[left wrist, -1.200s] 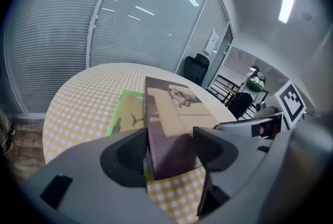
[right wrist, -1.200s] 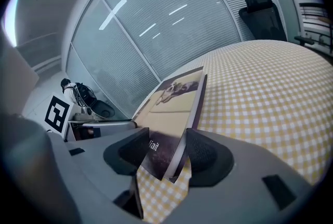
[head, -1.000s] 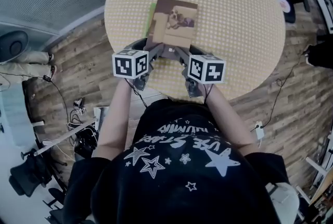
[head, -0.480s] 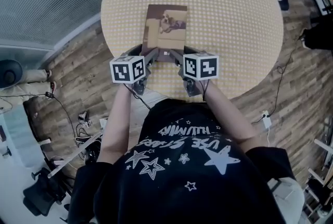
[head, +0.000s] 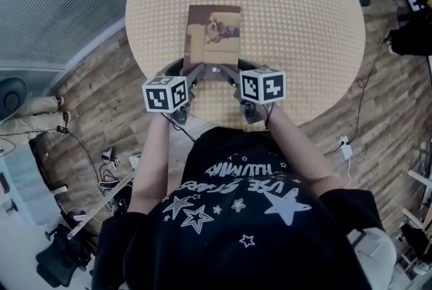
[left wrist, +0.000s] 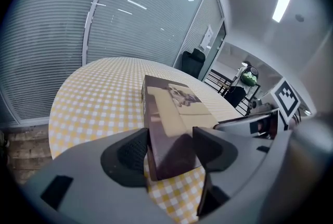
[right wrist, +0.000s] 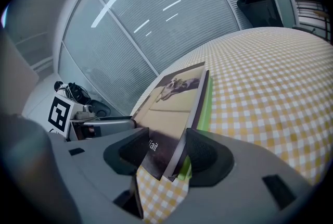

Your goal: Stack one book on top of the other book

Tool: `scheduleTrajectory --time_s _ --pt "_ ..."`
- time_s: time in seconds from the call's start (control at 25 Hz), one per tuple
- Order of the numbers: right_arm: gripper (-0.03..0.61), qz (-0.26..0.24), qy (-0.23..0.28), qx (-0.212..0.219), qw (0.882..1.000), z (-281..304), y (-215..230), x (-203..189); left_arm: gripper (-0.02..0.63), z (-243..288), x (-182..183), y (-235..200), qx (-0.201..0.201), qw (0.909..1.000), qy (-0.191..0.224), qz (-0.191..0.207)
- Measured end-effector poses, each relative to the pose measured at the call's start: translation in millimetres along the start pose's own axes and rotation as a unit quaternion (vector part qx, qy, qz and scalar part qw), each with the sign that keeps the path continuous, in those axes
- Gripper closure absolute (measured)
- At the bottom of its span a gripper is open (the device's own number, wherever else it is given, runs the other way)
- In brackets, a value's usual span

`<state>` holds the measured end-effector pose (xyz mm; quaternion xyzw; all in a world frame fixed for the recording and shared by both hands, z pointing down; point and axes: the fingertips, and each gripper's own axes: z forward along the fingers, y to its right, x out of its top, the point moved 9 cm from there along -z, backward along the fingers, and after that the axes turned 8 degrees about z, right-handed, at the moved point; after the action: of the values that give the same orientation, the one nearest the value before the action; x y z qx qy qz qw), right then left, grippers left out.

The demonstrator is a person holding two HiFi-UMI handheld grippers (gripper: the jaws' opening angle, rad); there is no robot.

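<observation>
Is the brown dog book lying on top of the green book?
Yes, the right gripper view shows the brown dog book flat on the green book, whose edge peeks out.

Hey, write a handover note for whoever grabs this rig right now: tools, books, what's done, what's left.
Left tool: closed on the near left corner of the brown book.
Right tool: closed on its near right corner, with the green book edge also between the jaws.
Books: the brown book lies flat on the green book, toward the near side of the table.
Done: the stack is made and the edges look roughly lined up.
Left: probably just open both tools and draw back without dragging the top book.
</observation>
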<state>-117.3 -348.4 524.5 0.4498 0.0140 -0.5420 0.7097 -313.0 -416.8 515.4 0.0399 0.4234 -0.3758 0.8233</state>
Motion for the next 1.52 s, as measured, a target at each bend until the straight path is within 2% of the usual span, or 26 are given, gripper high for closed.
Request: scheduleTrajectory --time_s 0.44,0.64,0.84,1.04,1.24,1.52 --pt "0.347 -0.004 0.001 0.032 0.999 2 7 1 0.337 -3 -9 3 0.011 0.9991 0.04 -0.007" --pt "0.347 -0.006 0.006 0.027 1.0 0 8 1 0.337 -4 -10 3 0.014 0.9988 0.047 -0.002" --pt "0.347 -0.001 0.033 0.035 0.999 -16 15 2 0.351 -13 -9 14 0.059 0.9959 0.05 0.047" --pt "0.347 -0.008 0.047 0.042 0.998 -42 26 12 0.357 -27 -6 26 0.102 0.991 0.082 0.027" --pt "0.347 0.0 0.062 0.053 0.997 -70 46 14 0.364 -22 -6 52 0.121 0.9892 0.073 0.038" --pt "0.347 -0.013 0.044 0.066 0.997 -110 77 18 0.368 -8 3 110 0.129 0.9877 0.08 0.036"
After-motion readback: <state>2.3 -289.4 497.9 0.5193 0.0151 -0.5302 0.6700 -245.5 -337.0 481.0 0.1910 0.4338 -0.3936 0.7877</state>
